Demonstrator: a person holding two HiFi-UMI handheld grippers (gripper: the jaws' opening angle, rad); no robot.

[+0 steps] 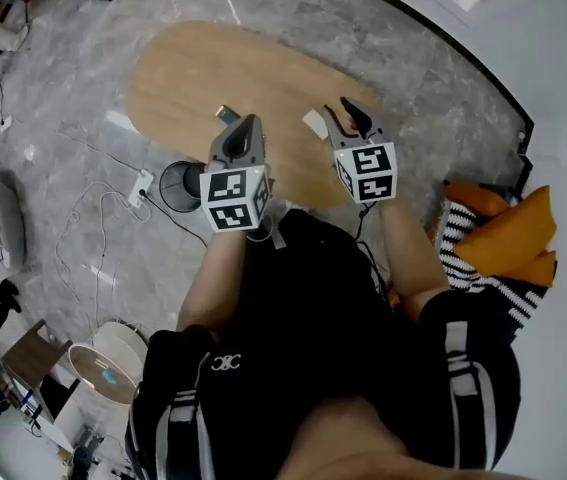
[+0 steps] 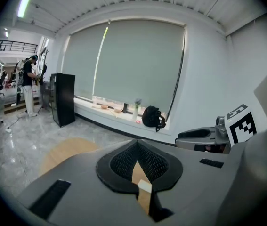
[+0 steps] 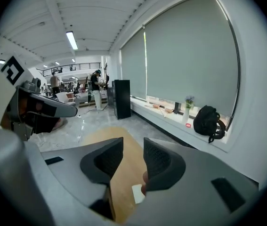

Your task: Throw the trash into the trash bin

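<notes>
An oval wooden table [image 1: 213, 68] lies ahead of me. A small white scrap [image 1: 314, 124] rests on it near its front edge, just left of my right gripper [image 1: 347, 116]. That gripper [image 3: 133, 145] is open, and the scrap [image 3: 138, 193] shows low in the gap, touching neither pad. My left gripper [image 1: 253, 120] hovers over the table's front edge with its tips closed together [image 2: 137, 145] and nothing held. A white piece [image 2: 144, 186] shows below them on the wood. Another small object [image 1: 226, 114] lies just left of the left gripper. The black round trash bin [image 1: 178, 181] stands on the floor at the table's near left.
Cables and a power strip [image 1: 141, 183] run over the floor beside the bin. Orange and striped cloth [image 1: 503, 233] lies at my right. A black cabinet [image 2: 63, 98] and a window sill with a black backpack [image 2: 153, 117] are beyond the table. A person [image 2: 29, 86] stands far off.
</notes>
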